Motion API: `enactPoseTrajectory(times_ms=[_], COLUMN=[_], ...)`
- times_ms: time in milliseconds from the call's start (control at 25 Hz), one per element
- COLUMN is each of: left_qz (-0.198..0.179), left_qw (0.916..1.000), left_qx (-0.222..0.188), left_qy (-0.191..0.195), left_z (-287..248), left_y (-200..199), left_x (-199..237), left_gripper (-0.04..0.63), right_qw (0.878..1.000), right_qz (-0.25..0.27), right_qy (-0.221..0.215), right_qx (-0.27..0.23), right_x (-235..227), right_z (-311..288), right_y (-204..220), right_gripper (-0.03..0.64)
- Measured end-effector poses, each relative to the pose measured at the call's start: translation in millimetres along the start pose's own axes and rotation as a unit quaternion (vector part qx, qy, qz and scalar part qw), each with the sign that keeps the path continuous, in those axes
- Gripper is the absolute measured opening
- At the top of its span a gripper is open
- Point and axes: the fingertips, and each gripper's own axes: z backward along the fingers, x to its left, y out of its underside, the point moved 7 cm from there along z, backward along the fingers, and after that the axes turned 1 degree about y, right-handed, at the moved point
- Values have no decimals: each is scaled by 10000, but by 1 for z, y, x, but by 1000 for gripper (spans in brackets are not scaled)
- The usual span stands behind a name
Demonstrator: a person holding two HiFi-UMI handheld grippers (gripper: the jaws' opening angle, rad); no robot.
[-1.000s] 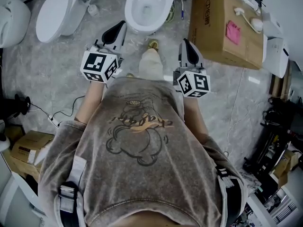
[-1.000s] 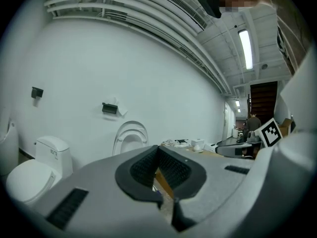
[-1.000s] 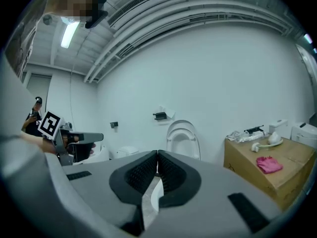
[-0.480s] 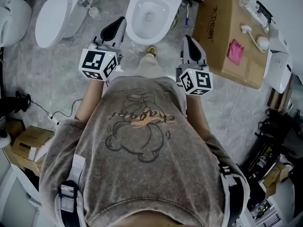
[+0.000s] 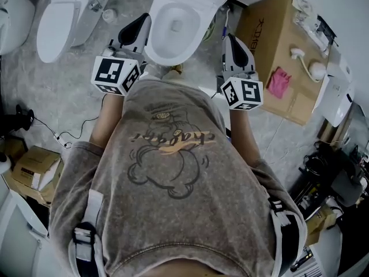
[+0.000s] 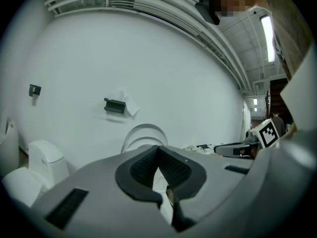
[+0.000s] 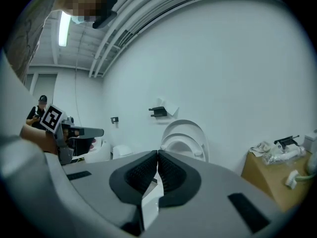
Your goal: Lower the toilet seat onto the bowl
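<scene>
Head view showed a person standing before the bowl (image 5: 158, 53), the left gripper (image 5: 138, 26) and right gripper (image 5: 232, 44) held either side of it, touching nothing. Both claws were closed tight and empty (pads meeting tip to tip). The seat (image 7: 184, 133) stood raised, upright behind the bowl.

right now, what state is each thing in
seat, raised, upright
lid, raised behind the seat
bowl, uncovered
left gripper, jaws shut, empty
right gripper, jaws shut, empty
box, closed
</scene>
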Motion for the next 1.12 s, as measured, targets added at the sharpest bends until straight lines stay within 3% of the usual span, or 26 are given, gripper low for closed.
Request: enactPoseTrajectory(times_ms=[680, 800, 880, 920, 1000, 1120], left_qz=[-280, -211, -125, -61, 18, -72], left_qw=[9956, 9953, 9958, 9961, 9967, 9968], left_qx=[431, 427, 396, 357, 291, 300], left_qy=[788, 838, 822, 808, 761, 738], left_z=[-57, -68, -75, -79, -85, -93], left_y=[-5, -4, -4, -5, -7, -6], left_x=[34, 37, 39, 40, 42, 46], left_gripper=[15, 107, 172, 241, 321, 331], right_qw=[9982, 9983, 9980, 9975, 9967, 9971], right_qz=[-361, -398, -428, -420, -382, -388], right_qy=[475, 401, 431, 514, 666, 627], right_qx=[-62, -130, -190, -228, -253, -175], right_x=[1, -3, -7, -10, -17, -23], right_z=[-50, -56, -61, -62, -64, -73], right_y=[1, 1, -2, -3, -5, -2], right_gripper=[31, 51, 209, 276, 287, 285])
